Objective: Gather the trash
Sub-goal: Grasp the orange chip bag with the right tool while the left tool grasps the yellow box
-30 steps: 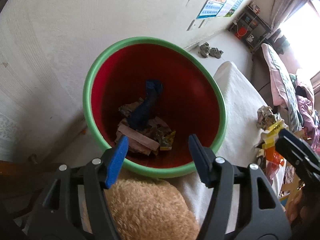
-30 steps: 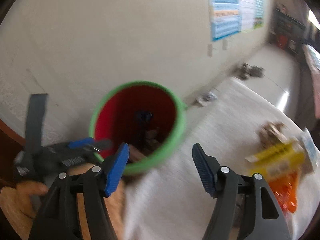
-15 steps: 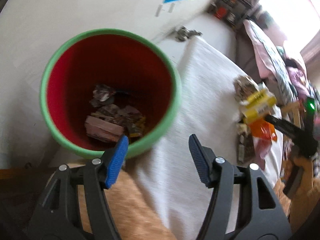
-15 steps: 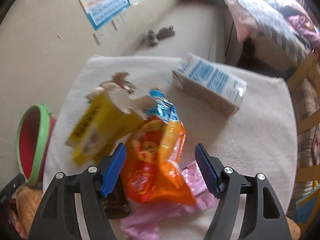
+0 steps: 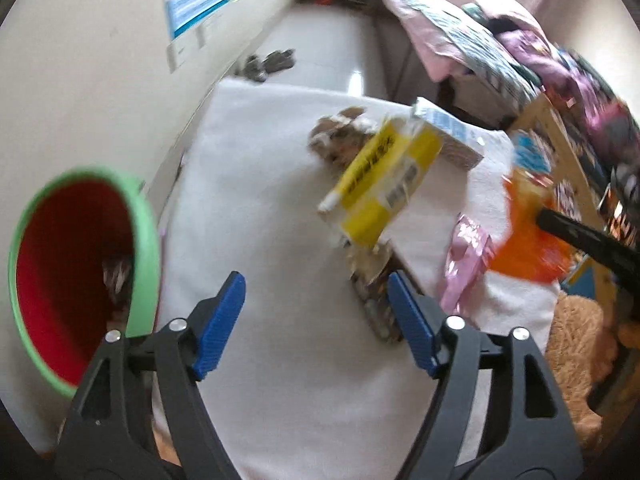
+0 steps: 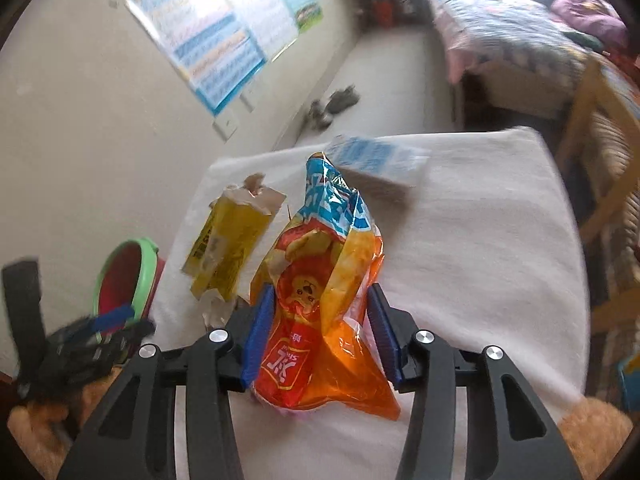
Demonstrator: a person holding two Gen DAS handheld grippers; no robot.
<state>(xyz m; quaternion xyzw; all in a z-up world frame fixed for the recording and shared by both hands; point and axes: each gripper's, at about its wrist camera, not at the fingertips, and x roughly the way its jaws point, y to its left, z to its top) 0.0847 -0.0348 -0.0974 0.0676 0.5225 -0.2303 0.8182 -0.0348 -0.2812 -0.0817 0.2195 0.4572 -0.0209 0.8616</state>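
An orange snack bag stands bunched up on the white cloth between the pads of my right gripper. Its jaws are closing and both pads touch the bag. Left of it lies a torn yellow carton, with a blue-and-white carton behind. My left gripper hovers over the cloth with its jaws opening and nothing between them. A dark wrapper lies by its right fingertip. The yellow carton, a pink wrapper and crumpled brown paper lie beyond. The red bin with a green rim stands at the table's left edge and holds some trash.
The white-clothed table stands against a wall with posters. A tan plush thing lies at its near right corner. A wooden chair and a bed stand past the far side. Shoes lie on the floor by the wall.
Both grippers swung away from the red bin to over the table. The left jaws spread wider. The right jaws came down around the orange bag and narrowed on it, bunching it upward.
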